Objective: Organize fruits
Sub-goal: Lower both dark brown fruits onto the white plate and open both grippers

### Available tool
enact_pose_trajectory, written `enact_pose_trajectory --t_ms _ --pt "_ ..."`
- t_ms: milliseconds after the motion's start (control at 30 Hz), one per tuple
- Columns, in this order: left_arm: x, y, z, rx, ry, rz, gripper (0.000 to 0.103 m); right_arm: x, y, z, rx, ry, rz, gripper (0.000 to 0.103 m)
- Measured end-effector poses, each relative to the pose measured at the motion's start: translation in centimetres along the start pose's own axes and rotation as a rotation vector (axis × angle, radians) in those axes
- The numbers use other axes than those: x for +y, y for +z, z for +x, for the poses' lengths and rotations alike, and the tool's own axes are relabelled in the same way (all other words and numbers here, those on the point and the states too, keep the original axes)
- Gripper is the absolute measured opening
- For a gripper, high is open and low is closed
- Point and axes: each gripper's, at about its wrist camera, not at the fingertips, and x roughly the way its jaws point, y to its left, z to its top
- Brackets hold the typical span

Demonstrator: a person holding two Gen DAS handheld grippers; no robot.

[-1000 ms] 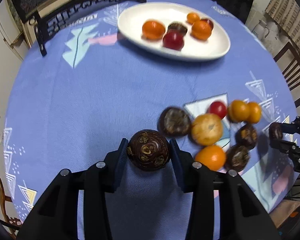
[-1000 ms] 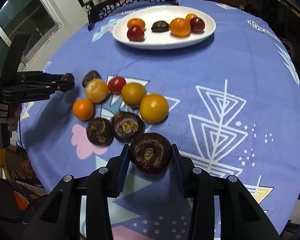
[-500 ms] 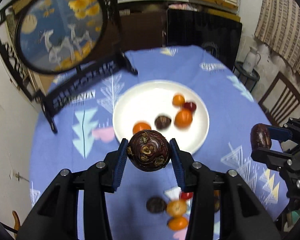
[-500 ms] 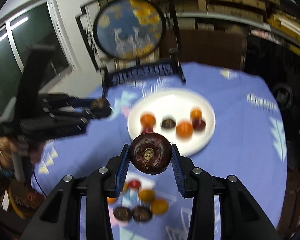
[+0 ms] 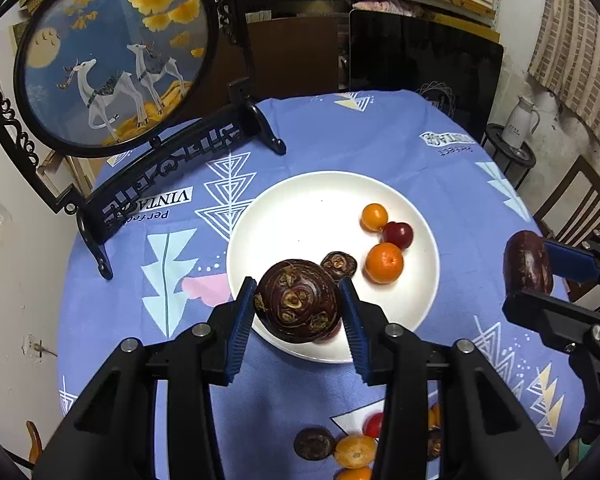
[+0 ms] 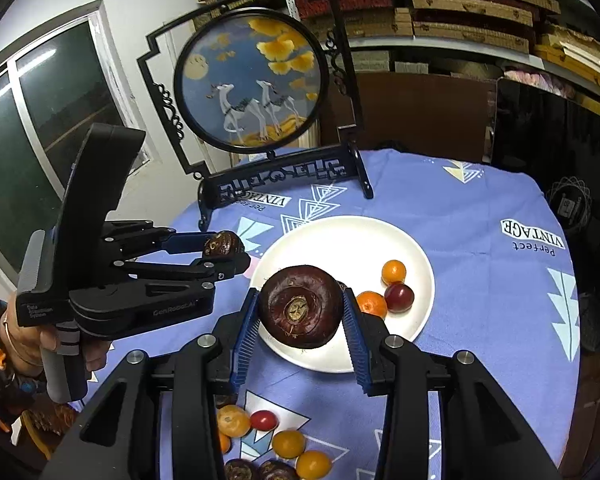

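Your left hand-held gripper (image 5: 298, 312) and the dark fruit (image 5: 298, 307) in it cover the near rim of the white plate (image 5: 320, 208) and most of a reddish fruit (image 5: 329, 335) there; what kind, you cannot tell. On the worktop (image 5: 380, 148), the loose fruits (image 5: 354, 449) below are half hidden behind the right finger and cut by the bottom edge. In your right wrist view, a small orange (image 6: 372, 303) sits partly behind the finger, and the dark fruits (image 6: 240, 470) run off the bottom edge.
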Motion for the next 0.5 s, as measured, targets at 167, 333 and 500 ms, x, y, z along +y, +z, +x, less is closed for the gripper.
enact_pose_trajectory --t_ms 167,333,500 --pt "0.8 0.7 1.9 0.021 -0.004 -0.018 0.041 -0.9 0.4 1.9 0.028 -0.016 0.002 0.041" --pt "2.4 1.3 4.8 0.068 -0.003 -0.063 0.041 -2.5 0.4 4.3 0.063 -0.042 0.022 0.041" --pt "3.0 2.3 7.8 0.106 0.006 -0.086 0.041 -3.7 0.5 7.6 0.107 -0.049 0.032 0.041"
